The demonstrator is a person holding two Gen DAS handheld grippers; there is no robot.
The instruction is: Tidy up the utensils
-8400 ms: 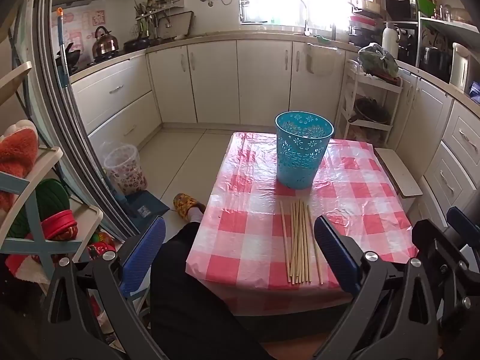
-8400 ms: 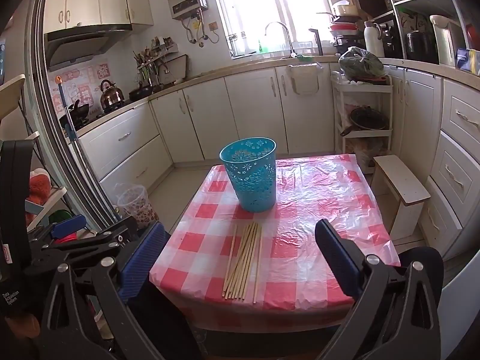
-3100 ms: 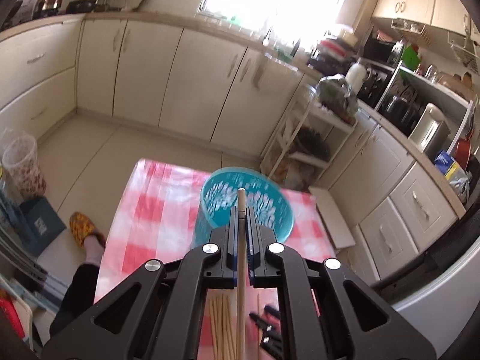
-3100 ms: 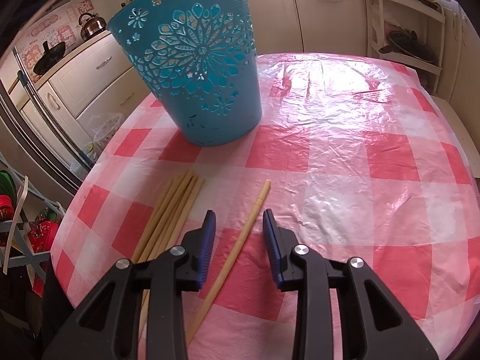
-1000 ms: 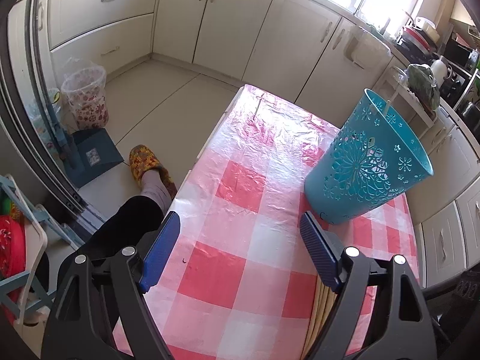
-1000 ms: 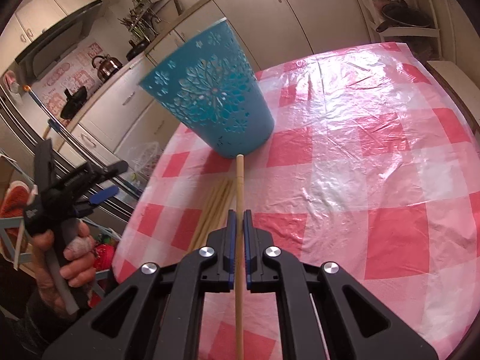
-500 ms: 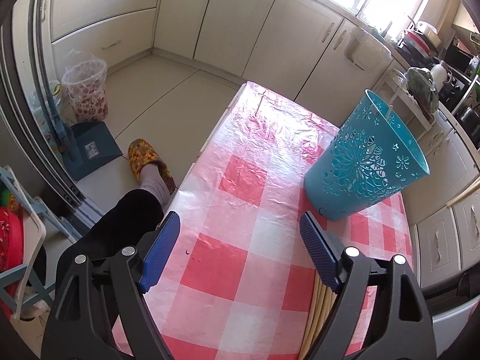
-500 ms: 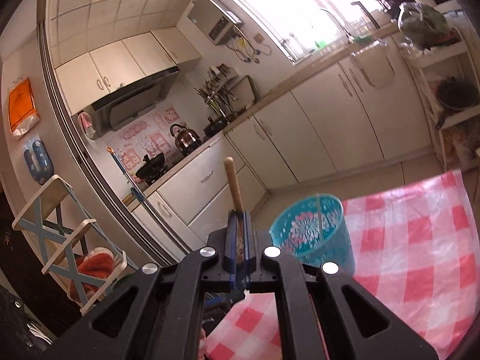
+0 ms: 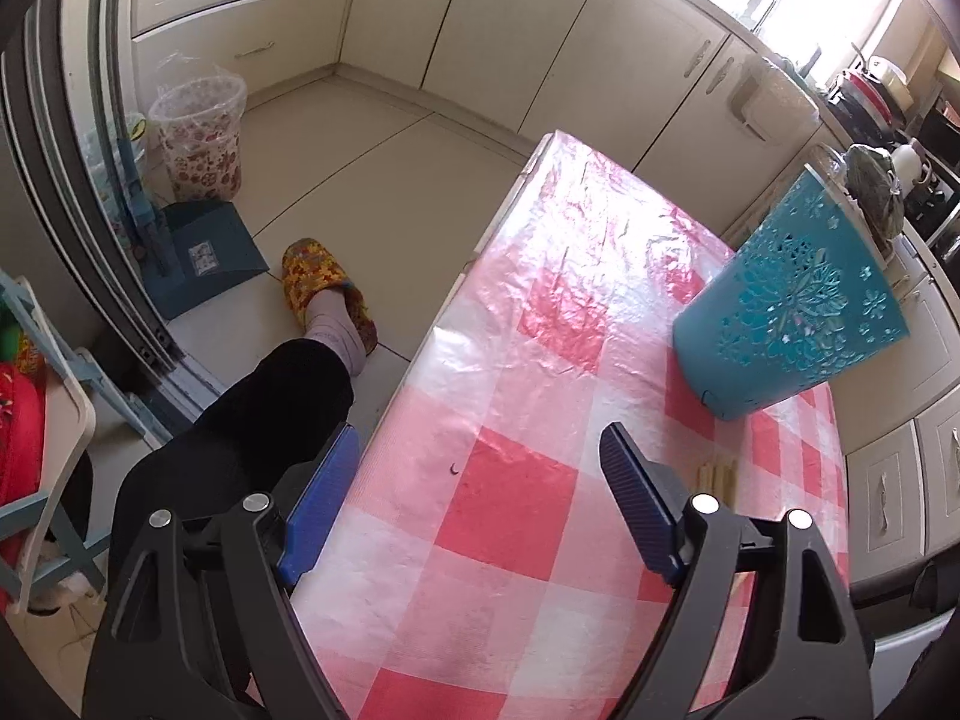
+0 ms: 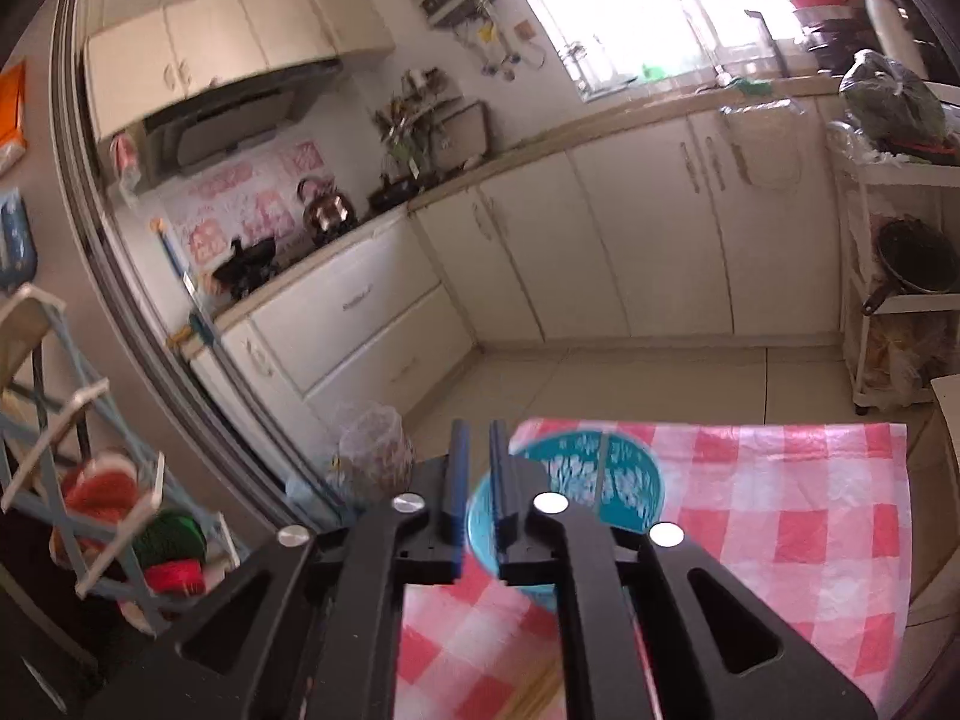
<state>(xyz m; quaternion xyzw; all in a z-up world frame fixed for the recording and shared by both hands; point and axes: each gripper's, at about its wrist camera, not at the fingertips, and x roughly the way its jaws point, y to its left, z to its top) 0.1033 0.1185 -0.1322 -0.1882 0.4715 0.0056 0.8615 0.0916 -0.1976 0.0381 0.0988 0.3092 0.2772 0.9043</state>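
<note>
Right fingers parting, empty, above blue basket; left fingers wide, empty; chopsticks probably behind.

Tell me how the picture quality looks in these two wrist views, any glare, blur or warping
Left wrist view: sharp; sheen on the plastic tablecloth, window blown out, cabinet lines bowed by the fisheye. Right wrist view: motion-blurred throughout, with the blue basket and right gripper soft; the window is overexposed, and the door frame at left curves strongly.
</note>
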